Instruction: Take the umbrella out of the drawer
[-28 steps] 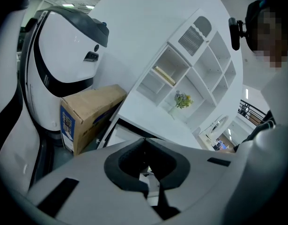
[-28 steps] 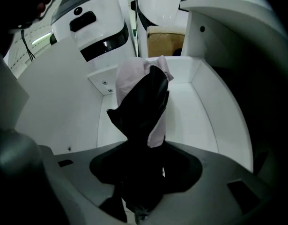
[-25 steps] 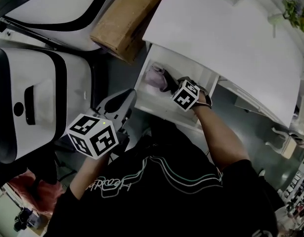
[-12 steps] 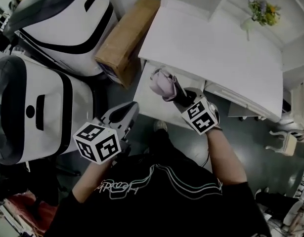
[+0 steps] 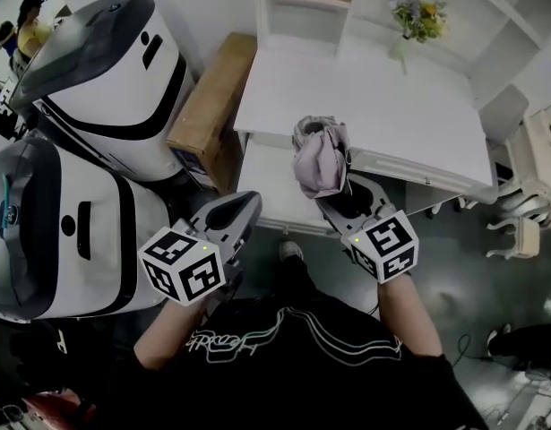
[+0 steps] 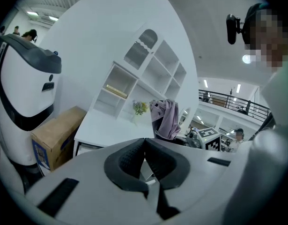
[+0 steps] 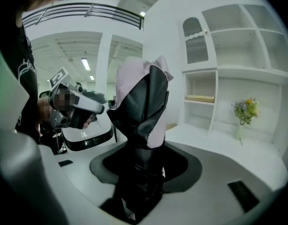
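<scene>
Holding the folded umbrella (image 5: 320, 155) upright in my right gripper (image 5: 336, 202), jaws clamped on its dark lower end, keeps it clear above the open drawer (image 5: 268, 184). My left gripper (image 5: 242, 211) idles pressed together, empty. The white desk (image 5: 391, 106) ahead carries what seems a flower vase (image 5: 417, 21); a cardboard box (image 5: 208, 106) leans beside it.

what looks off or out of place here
Nothing spilled or damaged. The drawer under the desk stands pulled out, and the umbrella in the right gripper has loose, bunched fabric, not neatly wrapped.
</scene>
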Demonstrator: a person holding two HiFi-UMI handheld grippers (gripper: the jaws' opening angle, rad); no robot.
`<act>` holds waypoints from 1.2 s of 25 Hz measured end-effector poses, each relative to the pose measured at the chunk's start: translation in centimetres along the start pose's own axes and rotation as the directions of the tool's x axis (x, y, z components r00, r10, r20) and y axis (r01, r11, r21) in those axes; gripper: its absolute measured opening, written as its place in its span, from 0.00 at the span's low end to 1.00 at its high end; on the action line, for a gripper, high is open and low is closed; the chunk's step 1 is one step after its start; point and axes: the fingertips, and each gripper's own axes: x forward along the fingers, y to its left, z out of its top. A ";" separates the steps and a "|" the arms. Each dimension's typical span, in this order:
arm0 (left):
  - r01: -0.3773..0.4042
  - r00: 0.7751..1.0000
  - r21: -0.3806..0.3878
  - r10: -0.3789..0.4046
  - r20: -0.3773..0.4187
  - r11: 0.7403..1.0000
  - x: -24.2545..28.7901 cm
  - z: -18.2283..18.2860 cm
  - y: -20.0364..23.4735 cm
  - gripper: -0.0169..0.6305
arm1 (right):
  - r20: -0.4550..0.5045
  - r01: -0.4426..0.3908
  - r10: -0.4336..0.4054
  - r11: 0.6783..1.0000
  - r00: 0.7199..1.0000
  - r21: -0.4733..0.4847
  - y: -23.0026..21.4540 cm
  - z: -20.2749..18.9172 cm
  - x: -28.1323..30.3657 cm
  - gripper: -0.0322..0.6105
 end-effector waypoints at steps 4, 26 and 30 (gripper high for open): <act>0.026 1.000 0.059 -0.026 0.004 0.998 -0.4 0.3 -2.5 0.06 | 0.136 0.019 -0.030 0.997 0.990 0.081 0.8 2.2 -4.3 0.38; 0.071 0.997 0.104 -0.070 -0.012 0.992 0.7 -0.2 -6.5 0.06 | 0.235 0.071 -0.115 0.979 0.965 0.189 -0.2 1.5 -10.4 0.38; 0.078 0.997 0.105 -0.078 -0.004 0.991 0.6 0.1 -6.5 0.06 | 0.229 0.086 -0.130 0.977 0.965 0.194 0.0 1.6 -10.7 0.38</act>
